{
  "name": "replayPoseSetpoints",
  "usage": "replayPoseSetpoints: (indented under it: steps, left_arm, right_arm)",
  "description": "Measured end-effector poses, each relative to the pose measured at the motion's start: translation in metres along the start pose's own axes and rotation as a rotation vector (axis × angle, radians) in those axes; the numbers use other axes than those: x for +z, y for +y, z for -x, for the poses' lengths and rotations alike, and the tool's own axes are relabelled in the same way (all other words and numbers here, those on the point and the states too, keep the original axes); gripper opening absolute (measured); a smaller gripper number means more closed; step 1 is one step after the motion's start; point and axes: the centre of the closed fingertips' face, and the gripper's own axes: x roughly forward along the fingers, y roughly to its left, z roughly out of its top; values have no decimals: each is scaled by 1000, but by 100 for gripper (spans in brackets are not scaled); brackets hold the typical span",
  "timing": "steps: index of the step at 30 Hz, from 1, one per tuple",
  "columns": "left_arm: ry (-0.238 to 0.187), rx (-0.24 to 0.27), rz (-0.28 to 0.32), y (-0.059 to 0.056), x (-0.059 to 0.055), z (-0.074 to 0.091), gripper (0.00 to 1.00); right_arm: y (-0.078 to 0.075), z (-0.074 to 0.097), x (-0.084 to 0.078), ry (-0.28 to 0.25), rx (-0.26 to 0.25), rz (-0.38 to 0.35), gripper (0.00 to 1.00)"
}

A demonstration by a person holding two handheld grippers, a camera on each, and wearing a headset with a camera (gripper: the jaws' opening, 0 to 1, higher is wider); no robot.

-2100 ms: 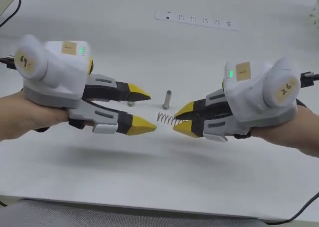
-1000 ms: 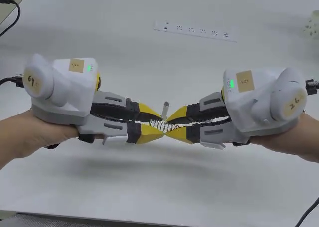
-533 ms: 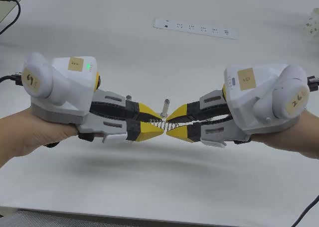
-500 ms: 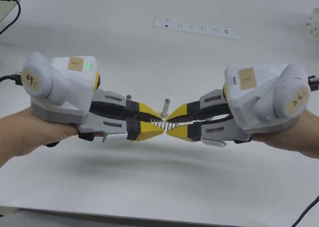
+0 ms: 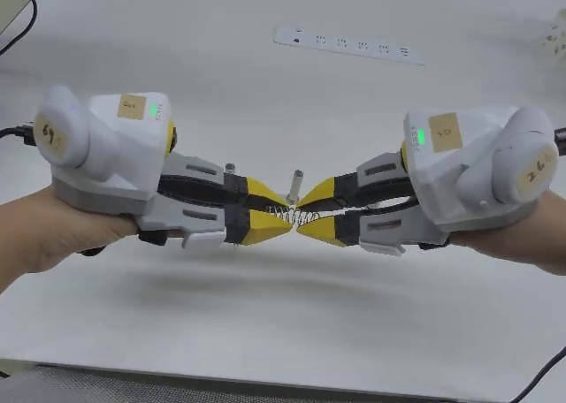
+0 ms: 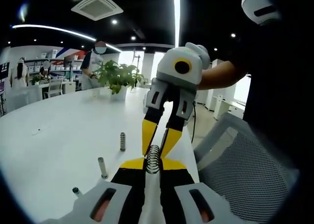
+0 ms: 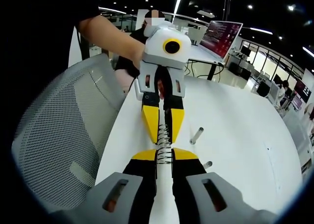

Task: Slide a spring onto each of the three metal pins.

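Note:
A small coiled spring [image 5: 294, 215] hangs level above the white table [image 5: 265, 332], held at both ends. My left gripper [image 5: 285, 222] is shut on its left end and my right gripper [image 5: 302, 219] on its right end, yellow tips almost touching. In the left gripper view the spring [image 6: 153, 157] sits between my own jaws, with the right gripper [image 6: 156, 151] facing me. In the right gripper view the spring [image 7: 164, 141] runs on to the left gripper [image 7: 164, 128]. An upright metal pin [image 5: 294, 184] stands just behind the tips. Another pin [image 5: 231, 167] peeks over the left gripper.
A white power strip [image 5: 349, 45] lies at the back of the table. A black cable [image 5: 22, 19] runs at the far left corner. Three pins [image 6: 101, 166] stand in a row left of my left jaws. A grey mesh chair [image 7: 59, 130] is beside the table edge.
The left gripper, open and apart from the spring 2.1 s ago, has come in and shut on its free end. Since then both grippers have barely moved.

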Motion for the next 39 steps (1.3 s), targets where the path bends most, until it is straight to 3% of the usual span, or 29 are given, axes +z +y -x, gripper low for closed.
replayPoseSetpoints:
  steps: [22,33,39]
  left_arm:
    - [8,-19,32,-5,-2,-1,2]
    - [4,-25,39,-6,0,-1,2]
    - [2,-28,44,-6,1,0,2]
  right_arm:
    - [4,1,-2,14,7,-7,9]
    - [5,4,-10,35,6,-20,9]
    - [6,5,-9,22,6,-32,9]
